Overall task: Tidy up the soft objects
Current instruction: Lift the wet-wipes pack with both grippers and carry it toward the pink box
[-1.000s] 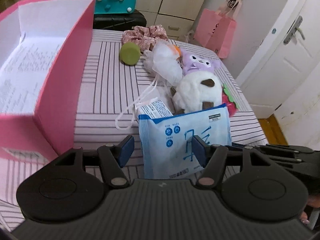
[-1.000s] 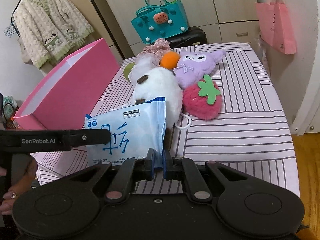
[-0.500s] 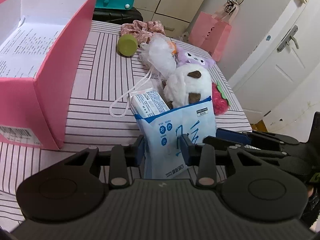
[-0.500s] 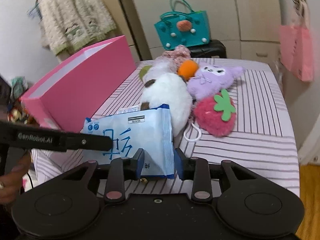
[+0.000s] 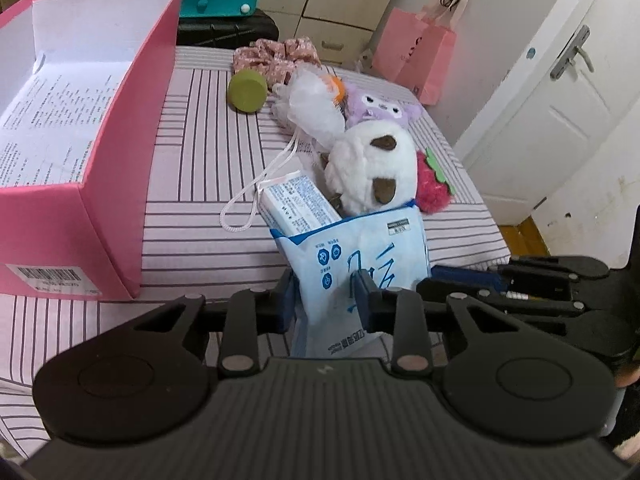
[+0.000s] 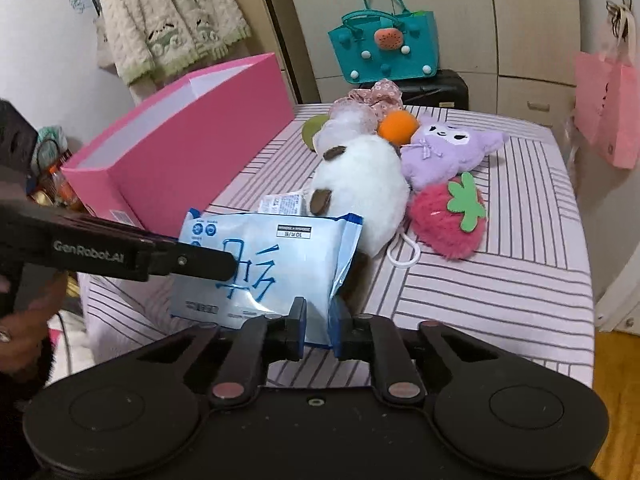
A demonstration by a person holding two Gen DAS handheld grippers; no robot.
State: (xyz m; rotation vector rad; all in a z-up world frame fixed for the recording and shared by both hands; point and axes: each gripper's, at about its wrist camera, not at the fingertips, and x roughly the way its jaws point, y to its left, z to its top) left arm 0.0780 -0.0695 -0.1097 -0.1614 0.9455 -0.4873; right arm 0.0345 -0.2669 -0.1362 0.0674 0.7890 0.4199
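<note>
While we look along the left gripper (image 5: pixel 326 294), we see its two jaws clamped on the blue and white packet (image 5: pixel 360 264), low in the centre of the frame. The right gripper (image 6: pixel 318 322) holds the same packet (image 6: pixel 264 264) too, its jaws pressed on the lower right edge, at the bottom centre of its own view. So the packet stands upright between both tools, just above the striped table (image 6: pixel 500 280).

Behind the packet lies a white plush (image 5: pixel 372 168), and a smaller packet (image 5: pixel 298 202) leans beside it. To the right of the white plush we find a red strawberry plush (image 6: pixel 448 220) and a purple plush (image 6: pixel 448 152). A green round object (image 5: pixel 247 90) is further back, near a flowered scrunchie (image 5: pixel 276 54).

The open pink box (image 5: pixel 120 152) fills the upper left of the left view. A hand (image 6: pixel 24 320) shows at the left edge of the right view.
</note>
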